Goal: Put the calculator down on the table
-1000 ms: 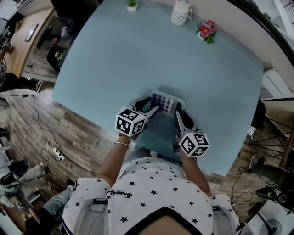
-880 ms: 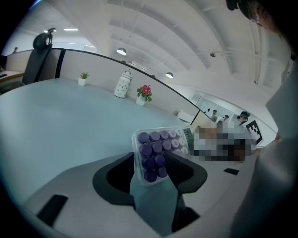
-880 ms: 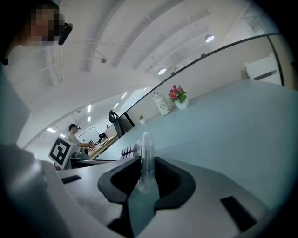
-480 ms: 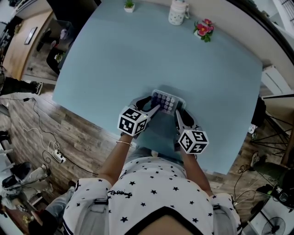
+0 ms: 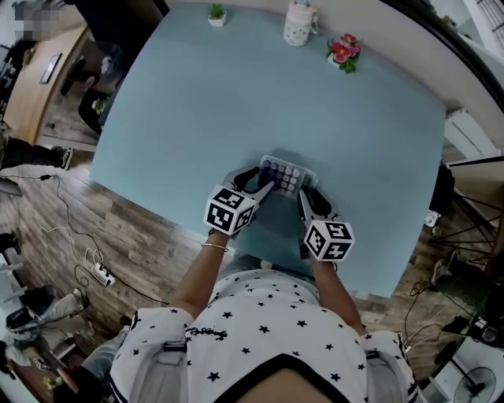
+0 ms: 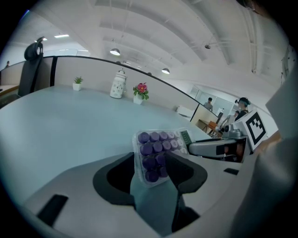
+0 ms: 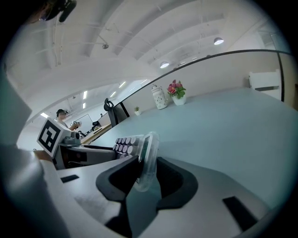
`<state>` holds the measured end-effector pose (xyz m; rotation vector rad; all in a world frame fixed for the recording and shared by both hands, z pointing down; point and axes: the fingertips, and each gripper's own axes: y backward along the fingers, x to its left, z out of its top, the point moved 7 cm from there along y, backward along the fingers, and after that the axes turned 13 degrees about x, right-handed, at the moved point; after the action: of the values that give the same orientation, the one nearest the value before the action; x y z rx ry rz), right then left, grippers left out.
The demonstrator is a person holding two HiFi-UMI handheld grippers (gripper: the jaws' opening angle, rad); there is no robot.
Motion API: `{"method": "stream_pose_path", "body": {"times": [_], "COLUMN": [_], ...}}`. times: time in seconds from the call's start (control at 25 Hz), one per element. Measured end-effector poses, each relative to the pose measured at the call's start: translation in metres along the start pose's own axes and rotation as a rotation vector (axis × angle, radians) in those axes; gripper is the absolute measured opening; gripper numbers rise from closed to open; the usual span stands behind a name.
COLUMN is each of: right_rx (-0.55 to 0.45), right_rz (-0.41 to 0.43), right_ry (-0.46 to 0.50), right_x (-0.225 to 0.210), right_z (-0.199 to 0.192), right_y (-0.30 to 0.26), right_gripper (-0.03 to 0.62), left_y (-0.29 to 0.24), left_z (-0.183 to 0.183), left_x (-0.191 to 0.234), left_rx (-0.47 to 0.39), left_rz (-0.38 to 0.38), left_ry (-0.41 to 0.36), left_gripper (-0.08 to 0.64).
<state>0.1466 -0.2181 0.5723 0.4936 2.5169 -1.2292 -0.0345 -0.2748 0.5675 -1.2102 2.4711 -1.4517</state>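
Observation:
The calculator (image 5: 284, 175), a clear case with purple keys, sits between both grippers over the pale blue table (image 5: 197, 102), close to its near edge. My left gripper (image 5: 256, 183) is shut on its left end; in the left gripper view the keys (image 6: 156, 155) fill the gap between the jaws (image 6: 153, 172). My right gripper (image 5: 309, 193) is at the right end. Its jaws are opening, with the calculator's edge (image 7: 148, 155) standing edge-on between them (image 7: 146, 174). I cannot tell whether the calculator touches the table.
At the table's far edge stand a small green plant (image 5: 216, 14), a white patterned jug (image 5: 300, 24) and a pot of pink flowers (image 5: 339, 49). Wooden floor with cables (image 5: 71, 236) lies to the left, below the table's edge.
Only the view has shifted slightly. Both grippers and the calculator stay where they were.

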Motion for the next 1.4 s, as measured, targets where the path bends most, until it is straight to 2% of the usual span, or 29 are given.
{"method": "stream_pose_path", "body": {"times": [0.44,1.4], "right_rx": [0.041,0.056], "right_rz": [-0.050,-0.120], "right_ry": [0.047,0.138], "right_x": [-0.0020,-0.0022], "right_z": [-0.0004,0.0031], "right_y": [-0.0032,-0.0050], "right_gripper": [0.120,0.143], "left_y": [-0.0040,-0.0087], "left_z": [0.0009,0.0015], "left_x": [-0.0017,-0.0008], "left_rx": [0.008,-0.001], "left_rz": [0.013,0.021], "left_ry": [-0.020,-0.001], "left_gripper": [0.221,0.227]}}
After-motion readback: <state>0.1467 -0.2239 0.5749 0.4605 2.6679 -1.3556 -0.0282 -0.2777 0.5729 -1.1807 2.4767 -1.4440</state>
